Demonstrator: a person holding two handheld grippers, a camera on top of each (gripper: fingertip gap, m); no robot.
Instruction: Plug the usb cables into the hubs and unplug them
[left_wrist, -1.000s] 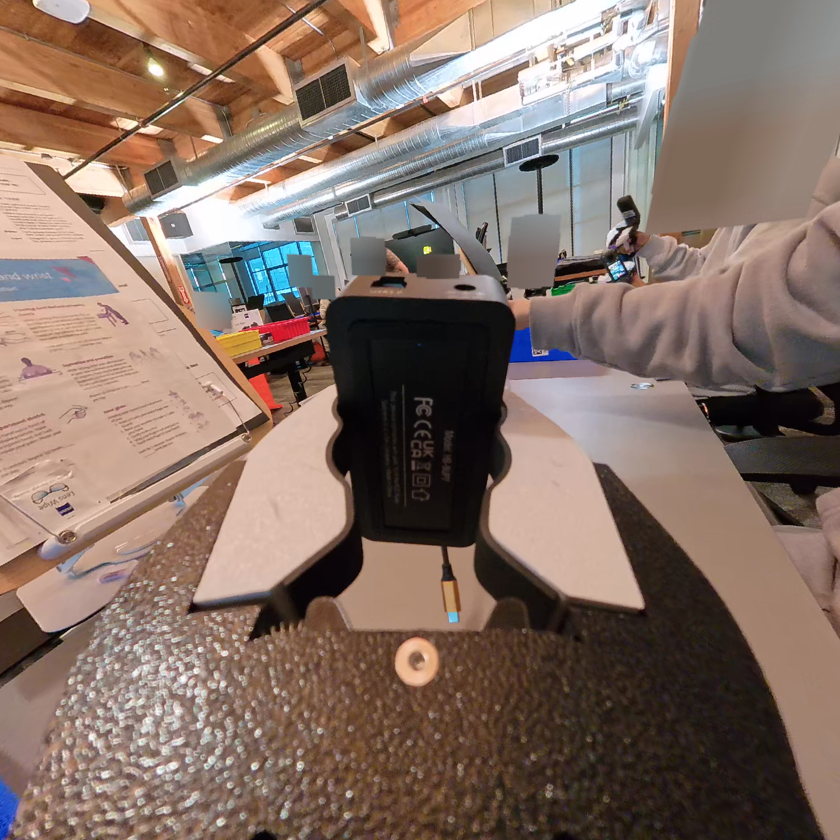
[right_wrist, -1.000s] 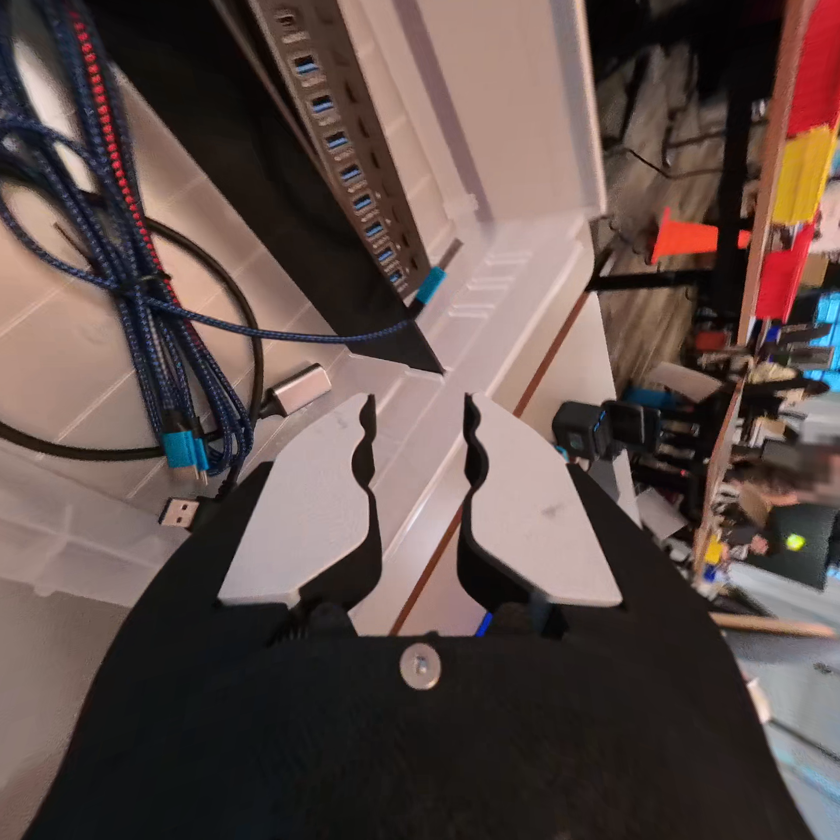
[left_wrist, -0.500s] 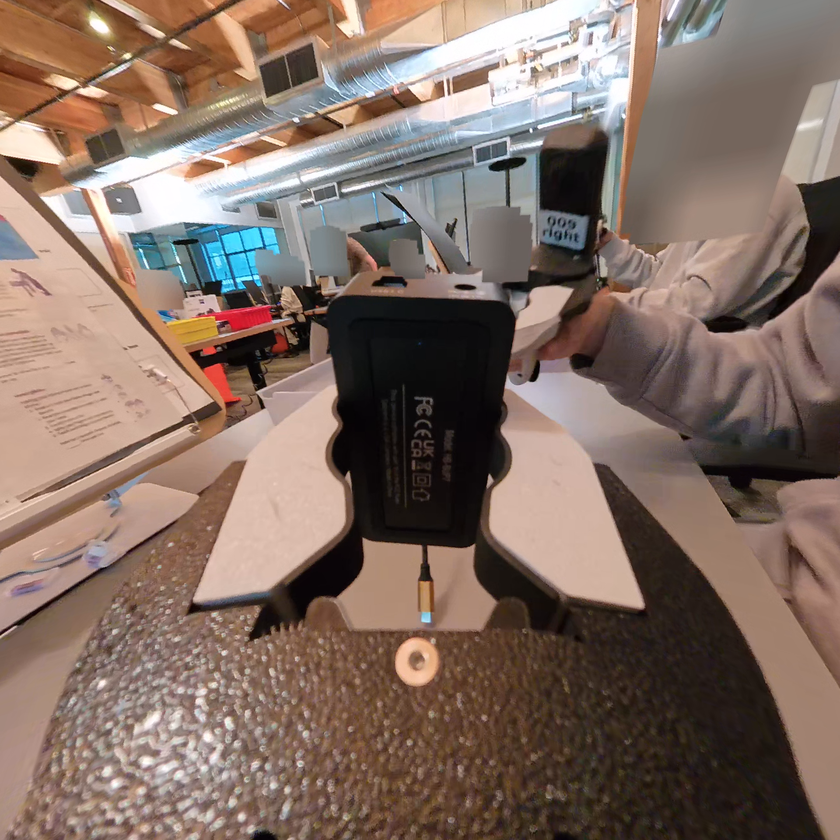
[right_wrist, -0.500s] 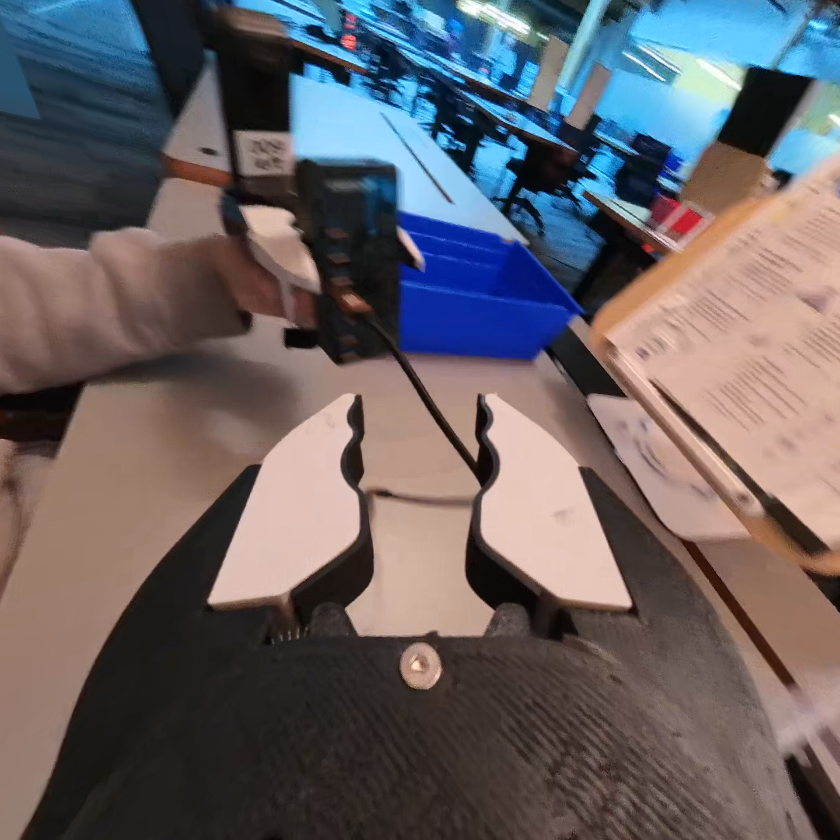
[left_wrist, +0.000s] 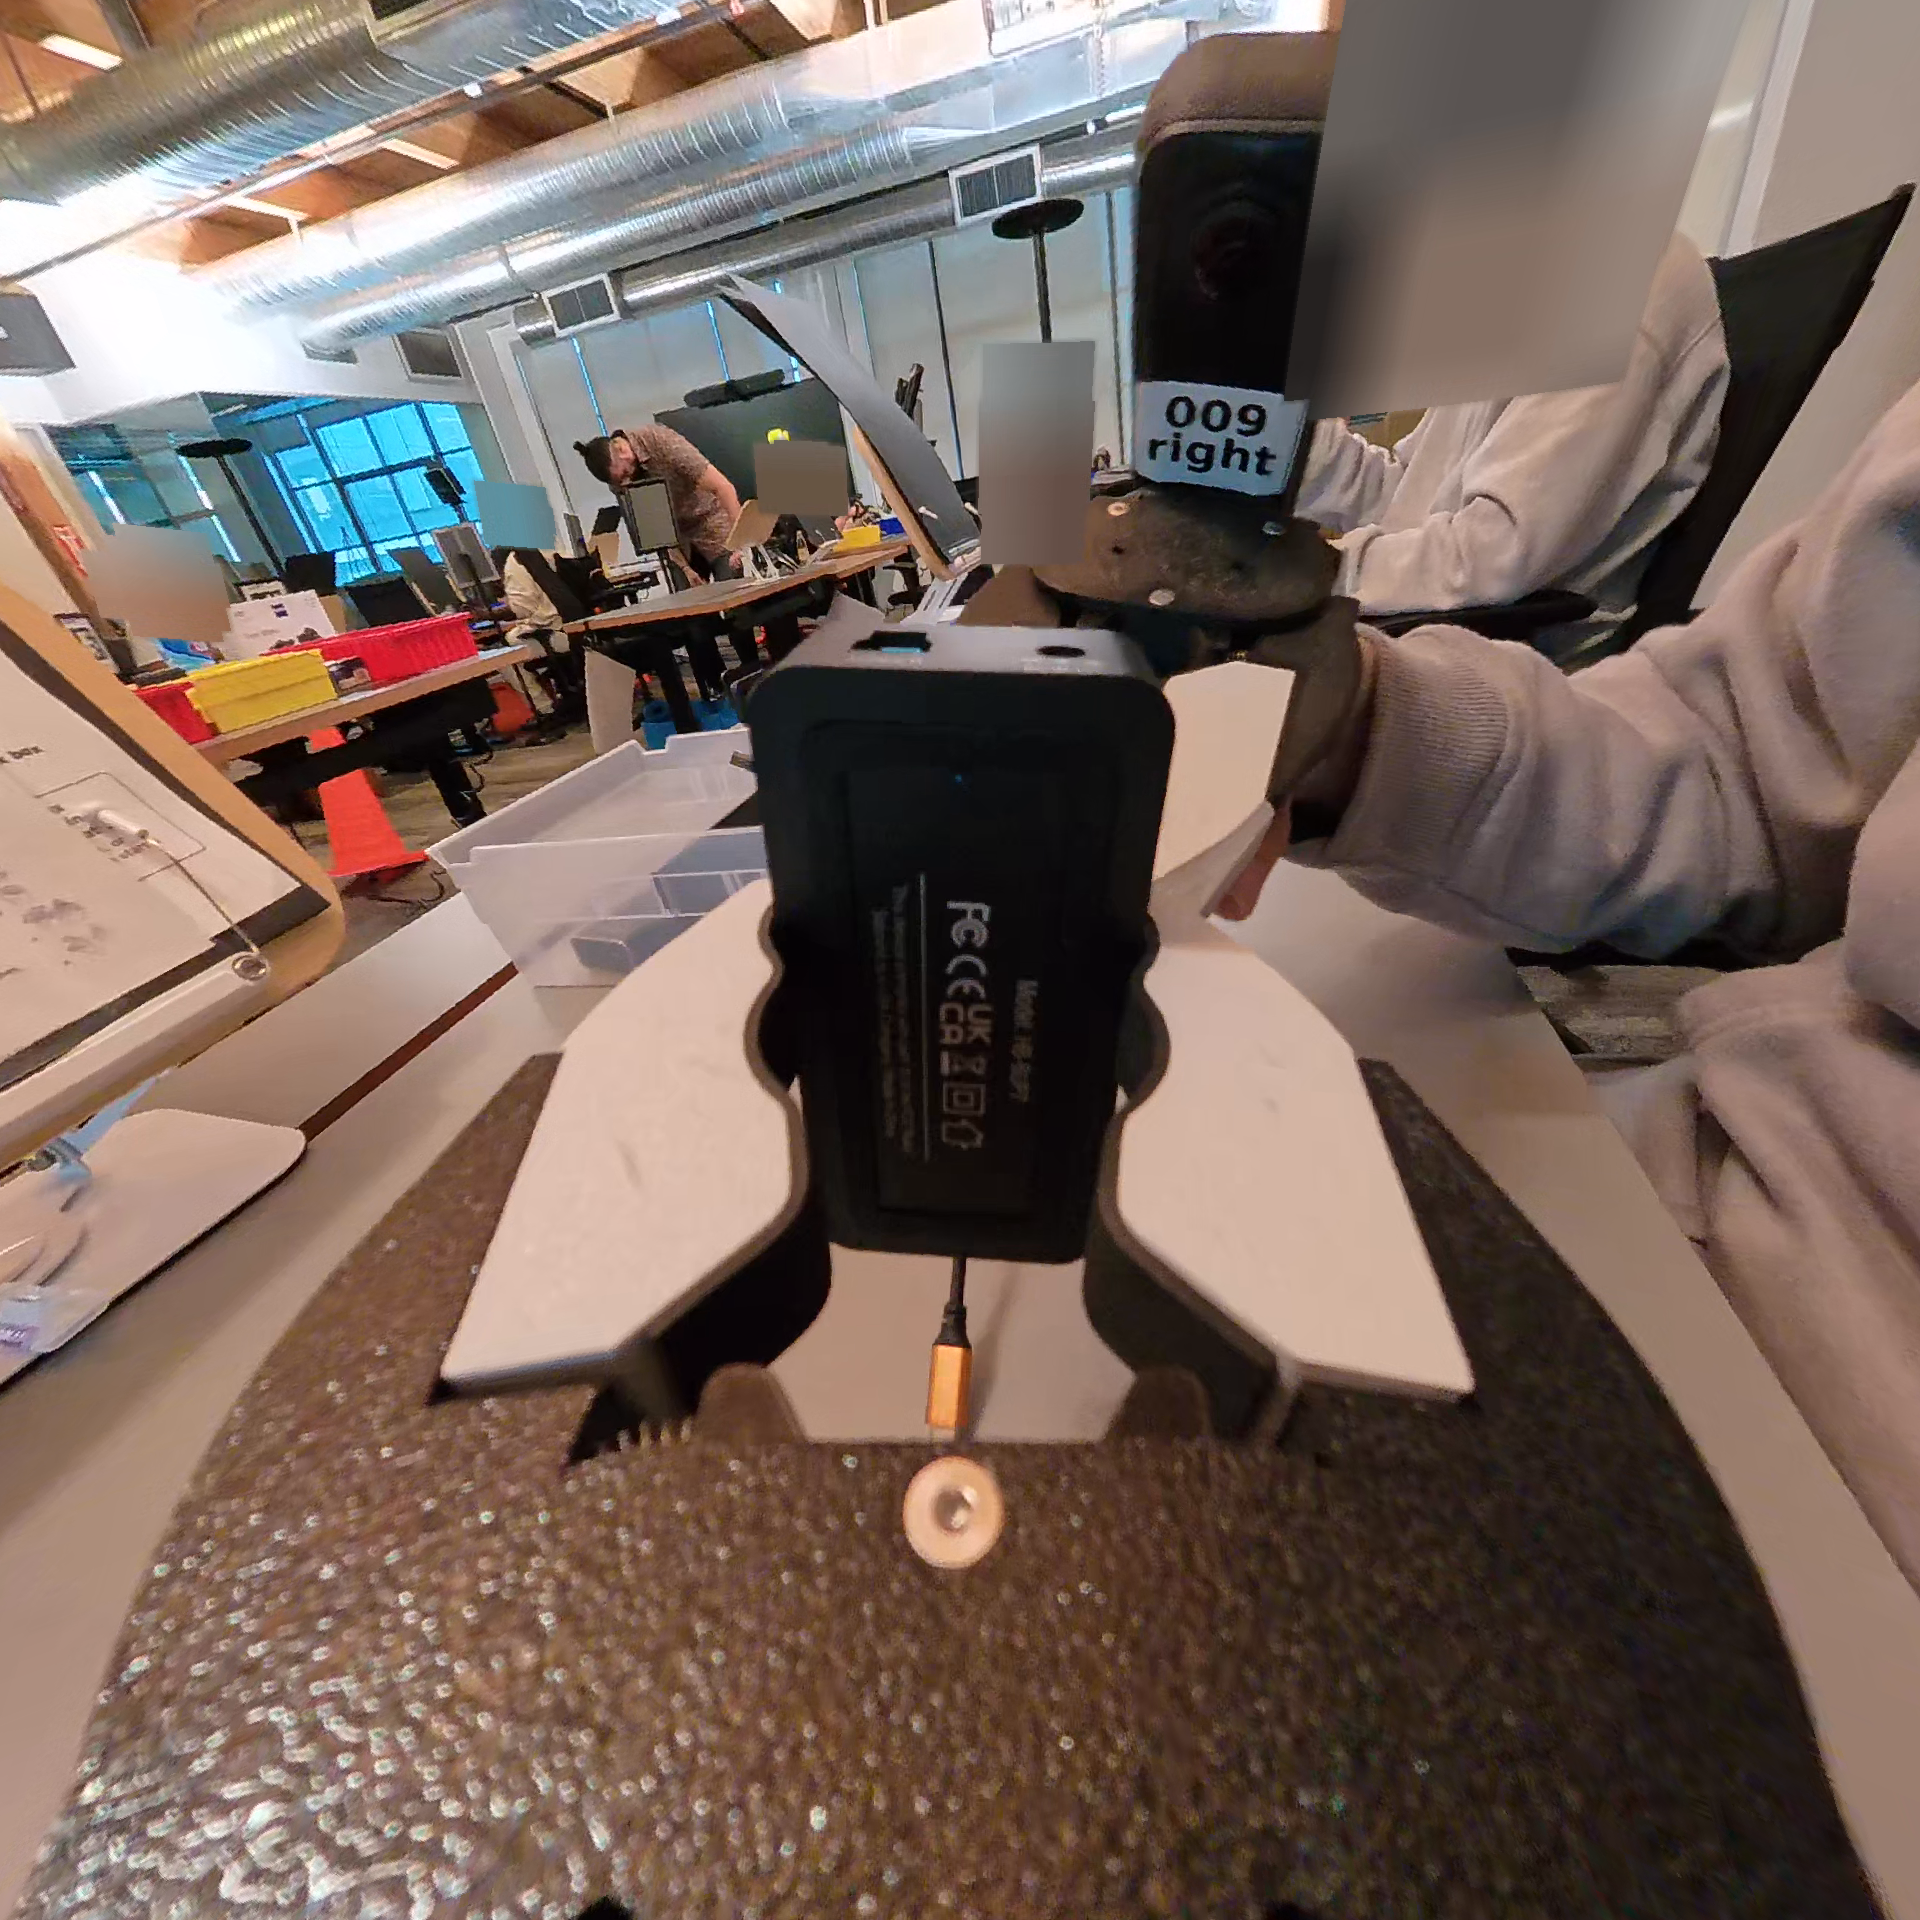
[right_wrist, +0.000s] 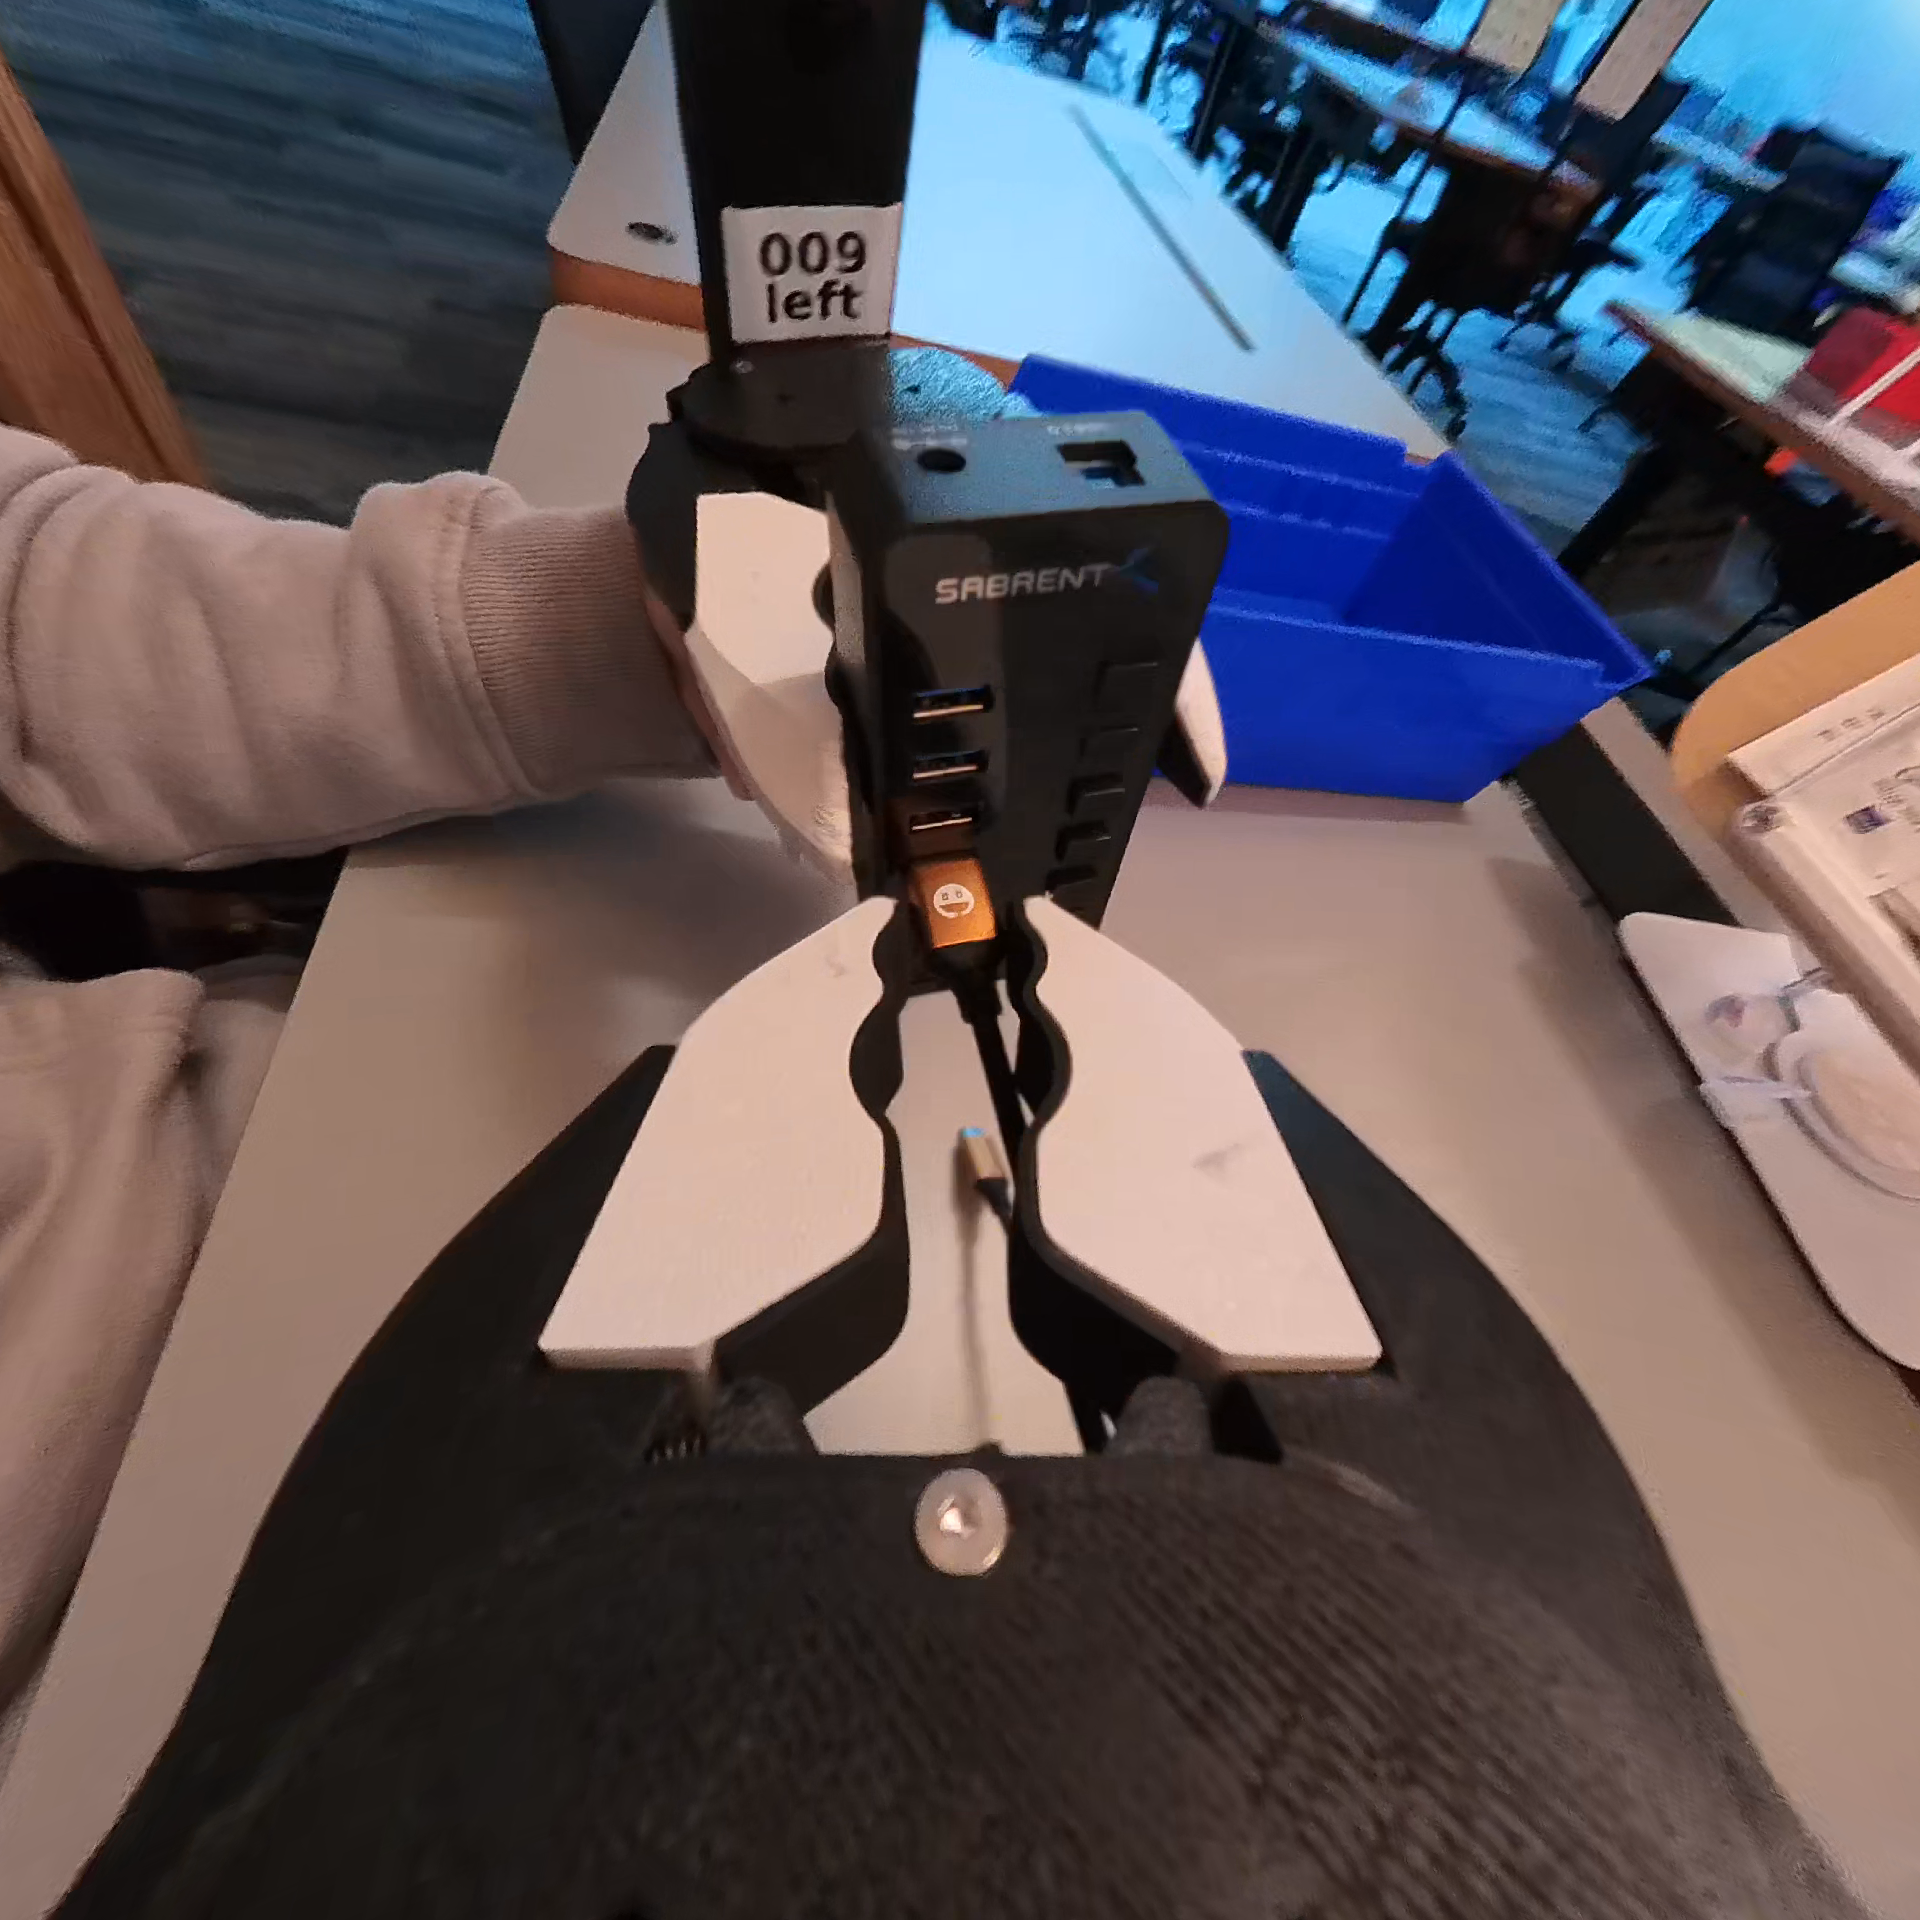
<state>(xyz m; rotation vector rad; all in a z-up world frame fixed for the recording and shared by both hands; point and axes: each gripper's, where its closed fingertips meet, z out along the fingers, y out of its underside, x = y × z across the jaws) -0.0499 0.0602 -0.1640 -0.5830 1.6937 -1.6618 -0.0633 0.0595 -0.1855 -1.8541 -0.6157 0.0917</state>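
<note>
We hold the black hub upright in our left gripper, its two white fingers pressed against the hub's long sides, so the jaws are clamped on it at about the hub's width. From the left wrist view we see the hub's back face with its printed markings, and a thin black cable hanging from its lower end to an orange plug that lies just above the gripper's body.

From the right wrist view the hub faces us with its column of ports. An orange plug sits in the lowest port, and our right gripper has its fingertips on either side of that plug. The jaws are narrow, and we cannot tell whether they press on the plug or only flank it. The plug's black cable runs down between the fingers, beside a small metal connector tip.

Below the hub the grey table lies bare between the two grippers, giving room to draw back toward us. To the right, past the hub, a blue bin stands near the table's far edge, and a document stand crowds the right edge. In the left wrist view a clear plastic tray sits behind the hub to the left, and a sleeved arm closes off the right side.
</note>
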